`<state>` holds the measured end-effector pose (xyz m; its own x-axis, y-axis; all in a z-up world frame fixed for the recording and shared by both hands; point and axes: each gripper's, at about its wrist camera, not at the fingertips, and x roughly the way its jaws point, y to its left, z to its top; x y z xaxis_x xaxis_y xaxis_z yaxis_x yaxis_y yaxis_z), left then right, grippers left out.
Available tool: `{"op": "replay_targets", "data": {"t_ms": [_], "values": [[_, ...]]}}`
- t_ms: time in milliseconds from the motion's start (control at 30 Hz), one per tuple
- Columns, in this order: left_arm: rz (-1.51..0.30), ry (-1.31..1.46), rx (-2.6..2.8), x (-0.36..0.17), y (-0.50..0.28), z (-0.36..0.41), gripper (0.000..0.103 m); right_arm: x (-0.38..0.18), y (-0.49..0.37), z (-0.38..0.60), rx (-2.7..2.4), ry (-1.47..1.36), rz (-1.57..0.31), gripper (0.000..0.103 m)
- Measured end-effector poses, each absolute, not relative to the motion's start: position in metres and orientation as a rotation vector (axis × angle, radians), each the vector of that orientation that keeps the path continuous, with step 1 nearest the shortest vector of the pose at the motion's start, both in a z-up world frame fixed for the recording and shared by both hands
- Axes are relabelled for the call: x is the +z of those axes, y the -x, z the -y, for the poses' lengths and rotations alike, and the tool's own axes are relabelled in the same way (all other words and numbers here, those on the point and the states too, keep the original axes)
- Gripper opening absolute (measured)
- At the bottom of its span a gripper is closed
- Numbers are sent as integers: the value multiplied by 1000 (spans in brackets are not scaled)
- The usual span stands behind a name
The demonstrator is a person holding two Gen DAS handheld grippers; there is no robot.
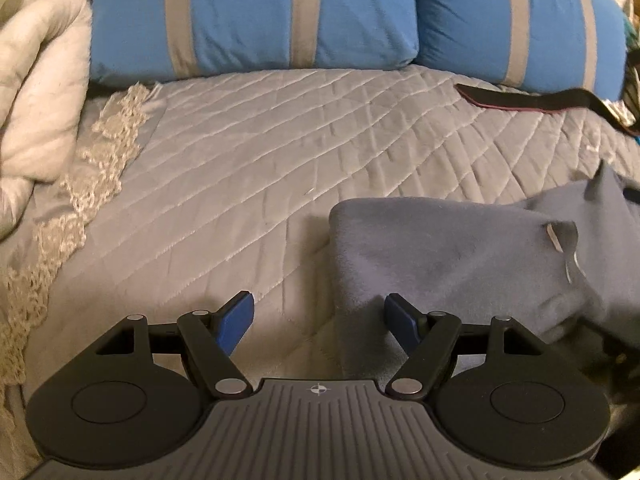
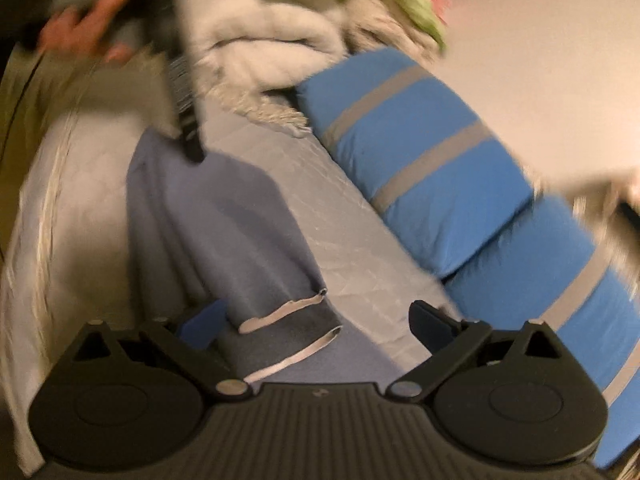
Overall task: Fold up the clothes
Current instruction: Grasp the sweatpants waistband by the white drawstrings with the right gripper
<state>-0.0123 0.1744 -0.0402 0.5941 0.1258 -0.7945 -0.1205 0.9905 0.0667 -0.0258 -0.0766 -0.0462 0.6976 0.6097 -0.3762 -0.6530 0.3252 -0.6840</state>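
The left tongs point(image 1: 320, 320) hang with their blue pads wide apart over a grey quilted bed point(image 1: 248, 160). A folded grey-blue garment point(image 1: 460, 256) lies just to their right. Two blue pillows point(image 1: 256, 16) with grey stripes line the far edge, a dark strap point(image 1: 532, 100) beside them.

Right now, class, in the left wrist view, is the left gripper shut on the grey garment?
No. The left gripper stands open, its blue pads apart over the quilt, beside the grey garment.

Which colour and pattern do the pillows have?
Blue pillows with grey stripes, clearest in the left wrist view.
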Motion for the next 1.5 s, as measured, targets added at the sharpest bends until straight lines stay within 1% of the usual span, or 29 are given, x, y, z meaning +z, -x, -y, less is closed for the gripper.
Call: {"op": "replay_targets", "data": {"t_ms": [33,100,133,167,200,233,267,300,333,400,433,467,633,800,833,867,900,933,967,1000,1067,1300,1500], "values": [[-921,-6,147,-39,12,-175,71,-51,30,74,819,975,-26,94],[-913,-14,155,-38,12,-174,71,-61,36,68,806,1066,13,85],[-911,-19,159,-37,12,-174,71,-65,39,65,808,1102,32,83],[-910,-19,162,-37,12,-174,71,-67,42,64,812,1133,50,78],[-910,-16,163,-37,11,-175,71,-70,45,63,821,1160,58,74],[-910,-13,165,-37,11,-175,71,-72,47,62,833,1185,60,72],[-912,-12,166,-37,11,-175,71,-74,48,61,845,1210,62,67],[-914,-11,167,-37,10,-176,71,-76,50,60,857,1234,65,57],[-915,-11,168,-38,10,-176,71,-78,52,59,869,1259,67,51],[-917,-12,168,-38,10,-176,71,-83,56,57,892,1309,71,12],[-917,-11,168,-38,10,-176,71,-84,58,58,904,1327,74,4],[-918,-8,168,-38,10,-177,71,-84,61,59,915,1341,78,2],[-919,-7,171,-38,9,-177,71,-75,69,63,945,1346,72,1],[-925,-2,168,-39,9,-178,71,-80,73,65,958,1380,66,1],[-924,-3,169,-39,9,-178,71,-82,72,66,934,1384,74,7],[-924,-5,170,-38,9,-178,71,-83,72,66,920,1387,75,29],[-923,-6,172,-38,9,-178,71,-84,70,66,913,1391,71,41],[-923,-7,173,-38,10,-178,71,-84,70,67,906,1392,84,46],[-923,-7,173,-38,9,-178,71,-84,71,70,899,1390,106,56],[-924,-7,174,-38,9,-178,71,-82,72,72,909,1383,110,62],[-924,-5,175,-38,9,-178,71,-78,73,74,929,1372,98,63],[-925,-11,177,-37,8,-177,71,-92,75,67,867,1465,160,63],[-925,-12,178,-37,7,-176,71,-98,78,61,834,1474,179,63]]}}
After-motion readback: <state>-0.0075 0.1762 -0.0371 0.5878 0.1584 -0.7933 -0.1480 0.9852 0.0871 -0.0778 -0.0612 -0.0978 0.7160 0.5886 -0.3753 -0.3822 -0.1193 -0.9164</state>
